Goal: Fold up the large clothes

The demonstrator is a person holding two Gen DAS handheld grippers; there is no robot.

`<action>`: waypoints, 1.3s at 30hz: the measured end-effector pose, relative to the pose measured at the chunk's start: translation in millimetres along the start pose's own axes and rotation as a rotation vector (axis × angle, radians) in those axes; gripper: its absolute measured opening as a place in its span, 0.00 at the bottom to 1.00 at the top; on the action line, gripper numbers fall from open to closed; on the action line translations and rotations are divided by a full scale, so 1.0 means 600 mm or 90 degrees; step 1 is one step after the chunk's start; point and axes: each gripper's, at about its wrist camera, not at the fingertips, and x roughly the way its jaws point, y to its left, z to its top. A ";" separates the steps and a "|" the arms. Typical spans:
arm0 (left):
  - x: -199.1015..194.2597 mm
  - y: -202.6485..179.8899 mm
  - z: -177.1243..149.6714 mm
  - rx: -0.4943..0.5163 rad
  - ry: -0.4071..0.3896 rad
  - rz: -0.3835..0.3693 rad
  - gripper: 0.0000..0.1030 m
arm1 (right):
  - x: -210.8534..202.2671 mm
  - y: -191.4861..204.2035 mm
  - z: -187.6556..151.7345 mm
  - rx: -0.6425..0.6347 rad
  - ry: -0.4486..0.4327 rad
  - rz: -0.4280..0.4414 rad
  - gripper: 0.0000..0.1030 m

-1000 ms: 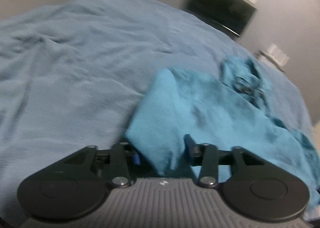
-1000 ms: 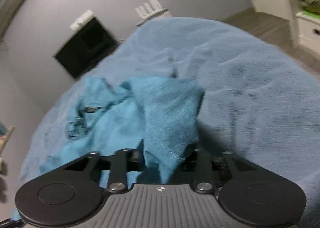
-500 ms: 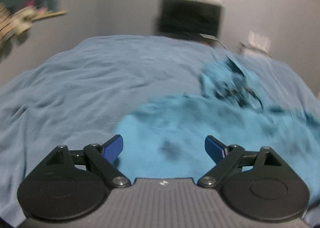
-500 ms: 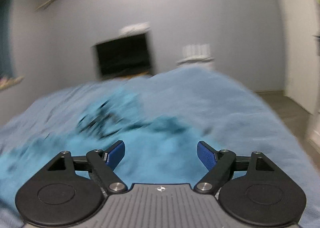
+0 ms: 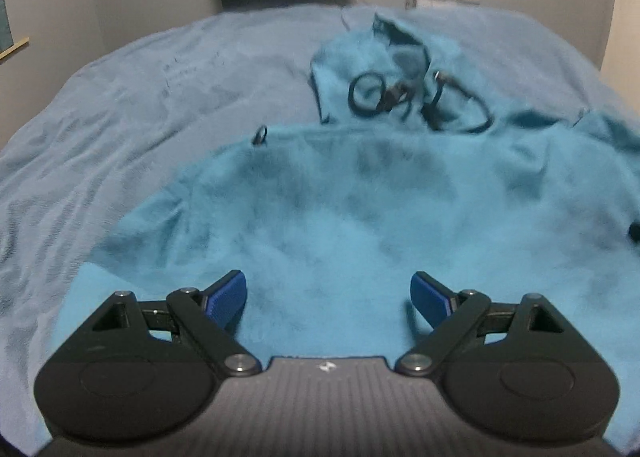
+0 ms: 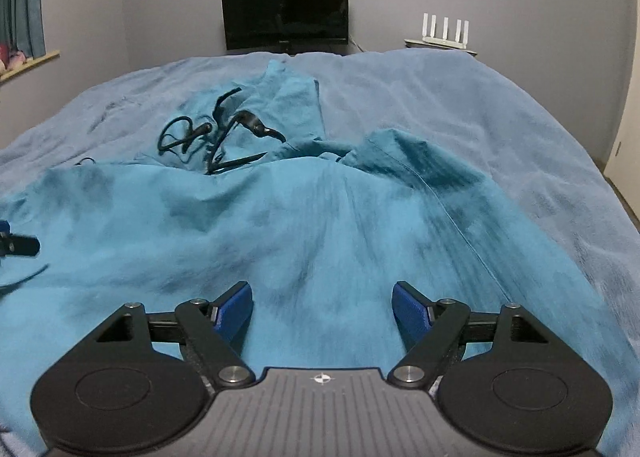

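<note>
Teal garment [image 6: 320, 217] spread flat on the bed [image 6: 460, 105], hood and black drawstrings [image 6: 212, 129] at the far end. Left gripper [image 5: 328, 297] and right gripper [image 6: 322, 305] both wide open over its near edge — nothing held, fabric just below the blue pads. Dark monitor [image 6: 286, 9] and white router [image 6: 444, 29] by the far wall.

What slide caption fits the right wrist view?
Open right gripper above a teal garment with black drawstrings, spread on a blue bedcover.
</note>
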 end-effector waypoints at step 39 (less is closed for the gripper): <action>0.185 0.058 0.040 -0.037 -0.047 0.038 1.00 | 0.494 -0.020 0.397 0.182 -0.046 0.094 0.72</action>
